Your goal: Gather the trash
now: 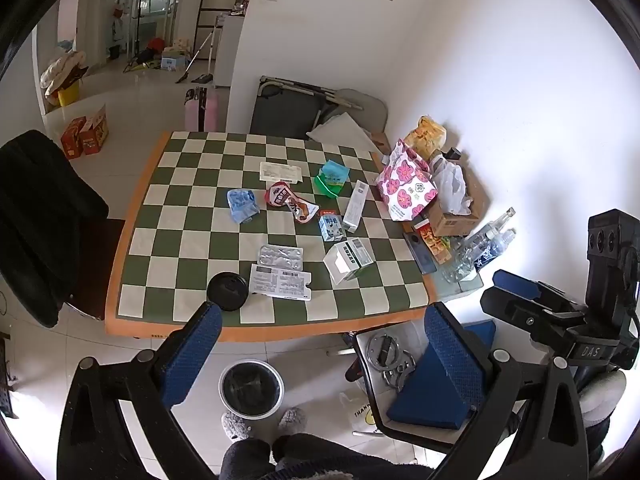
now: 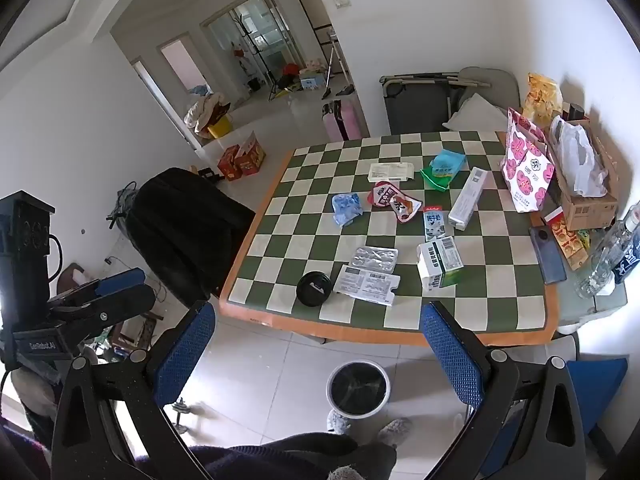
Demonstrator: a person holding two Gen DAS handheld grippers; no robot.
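Observation:
Trash lies scattered on the checkered table (image 1: 280,332): a black lid (image 1: 227,291), a receipt (image 1: 280,282), a blister pack (image 1: 280,257), a white-green box (image 1: 349,260), a small milk carton (image 1: 332,227), a red wrapper (image 1: 290,202) and a crumpled blue wrapper (image 1: 242,205). A round bin (image 1: 252,390) with a dark liner stands on the floor at the table's near edge. My left gripper (image 1: 323,312) hovers open above the near edge, holding nothing. My right gripper (image 2: 317,308) is open and empty too, beside it above the bin (image 2: 358,388).
A flowered bag (image 1: 406,190), a cardboard box (image 1: 456,216), bottles (image 1: 484,240) and a phone (image 1: 420,254) crowd the table's right side by the wall. A black chair (image 1: 44,216) stands left, a blue-cushioned chair (image 1: 432,392) right. The person's slippered feet (image 1: 292,420) flank the bin.

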